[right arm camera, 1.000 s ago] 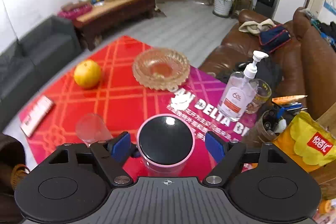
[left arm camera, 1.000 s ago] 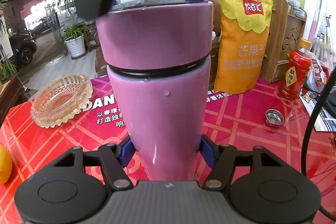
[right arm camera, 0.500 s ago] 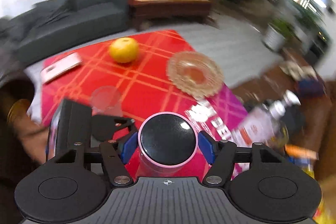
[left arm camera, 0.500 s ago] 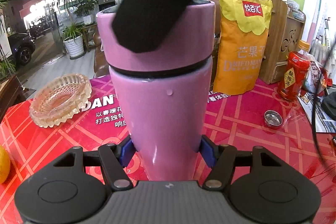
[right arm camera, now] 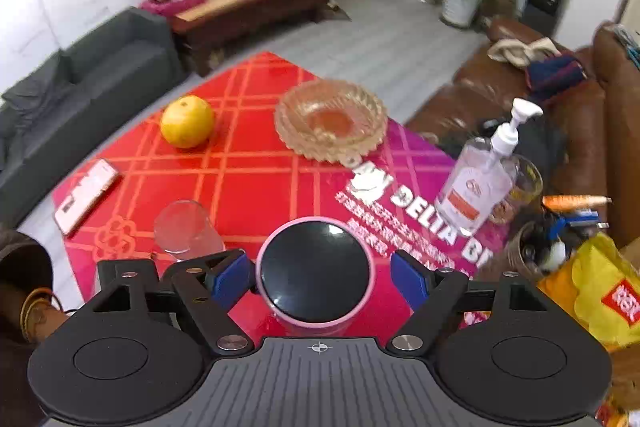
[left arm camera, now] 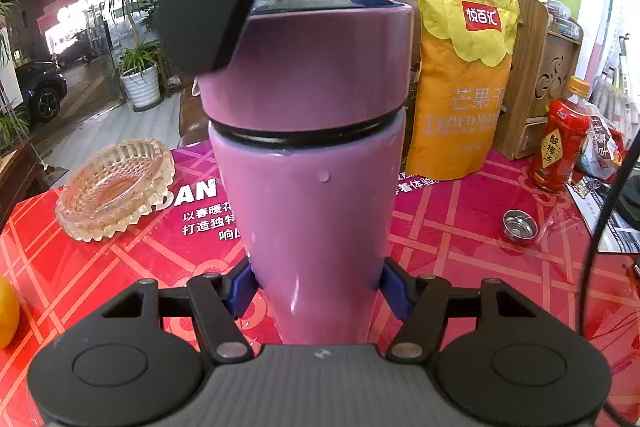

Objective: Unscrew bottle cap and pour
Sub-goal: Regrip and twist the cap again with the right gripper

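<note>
A pink-purple thermos bottle [left arm camera: 316, 227] stands upright on the red table mat. My left gripper [left arm camera: 318, 291] is shut on its lower body. Its wide pink cap [left arm camera: 304, 67] with a black top sits on the bottle, and from above it shows in the right wrist view [right arm camera: 316, 271]. My right gripper [right arm camera: 320, 279] hangs over the cap with its blue pads either side; the left pad is close to the cap and the right pad stands apart, so it is open. An empty clear glass [right arm camera: 184, 231] stands to the left of the bottle.
A glass ashtray [right arm camera: 330, 119], an orange [right arm camera: 187, 121], a phone [right arm camera: 86, 195] and a pump bottle [right arm camera: 480, 179] sit on the mat [right arm camera: 256, 179]. A yellow snack bag [left arm camera: 464, 75], a red drink bottle [left arm camera: 560, 139] and a small metal strainer [left arm camera: 519, 227] stand on the right.
My right gripper was closed on the cap and turned half a second ago; now it has swung back and its pads have opened off the cap. The left gripper has held still.
</note>
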Tool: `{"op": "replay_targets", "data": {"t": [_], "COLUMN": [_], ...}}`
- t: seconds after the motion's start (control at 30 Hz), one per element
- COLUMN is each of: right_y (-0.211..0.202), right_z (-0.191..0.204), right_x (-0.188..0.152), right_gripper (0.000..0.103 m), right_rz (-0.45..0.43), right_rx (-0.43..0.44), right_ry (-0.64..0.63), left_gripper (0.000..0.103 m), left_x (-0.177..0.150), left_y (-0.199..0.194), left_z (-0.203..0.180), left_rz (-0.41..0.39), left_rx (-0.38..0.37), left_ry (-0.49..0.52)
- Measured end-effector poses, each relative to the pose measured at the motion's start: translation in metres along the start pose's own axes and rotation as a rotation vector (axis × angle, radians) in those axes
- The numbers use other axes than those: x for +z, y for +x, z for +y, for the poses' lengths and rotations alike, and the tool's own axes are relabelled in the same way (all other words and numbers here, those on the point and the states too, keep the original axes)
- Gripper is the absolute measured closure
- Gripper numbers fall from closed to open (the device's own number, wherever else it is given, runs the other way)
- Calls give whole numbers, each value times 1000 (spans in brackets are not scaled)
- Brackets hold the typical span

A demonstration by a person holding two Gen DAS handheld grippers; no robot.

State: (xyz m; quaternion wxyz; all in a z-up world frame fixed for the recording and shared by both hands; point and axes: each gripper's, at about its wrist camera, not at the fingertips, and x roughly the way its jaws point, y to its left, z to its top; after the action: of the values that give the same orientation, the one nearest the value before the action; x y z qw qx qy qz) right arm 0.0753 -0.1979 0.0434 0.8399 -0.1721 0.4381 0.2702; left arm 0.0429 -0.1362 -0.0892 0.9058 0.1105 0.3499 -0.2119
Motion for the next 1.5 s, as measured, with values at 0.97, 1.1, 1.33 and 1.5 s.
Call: {"op": "replay_targets", "data": {"t": [0.97, 1.1, 1.33, 1.5], "right_y": [0, 1, 4, 4], "right_z": [-18, -19, -18, -15], "right_x": [-10, -10, -9, 3], "right_gripper": [38, 38, 31, 23], "right_rz": [-94, -95, -61, 37], "right_rx": [165, 169, 134, 34], "right_ry": [-203, -198, -142, 64], "left_gripper": [37, 37, 37, 36], "left_x": [0, -1, -1, -1], "left_y": [-1, 2, 0, 1], "left_z": [-3, 3, 6, 6], "left_rz": [-2, -2, -1, -2], "left_rx": [0, -6, -11, -9], "left_ry": [-2, 1, 5, 7]}}
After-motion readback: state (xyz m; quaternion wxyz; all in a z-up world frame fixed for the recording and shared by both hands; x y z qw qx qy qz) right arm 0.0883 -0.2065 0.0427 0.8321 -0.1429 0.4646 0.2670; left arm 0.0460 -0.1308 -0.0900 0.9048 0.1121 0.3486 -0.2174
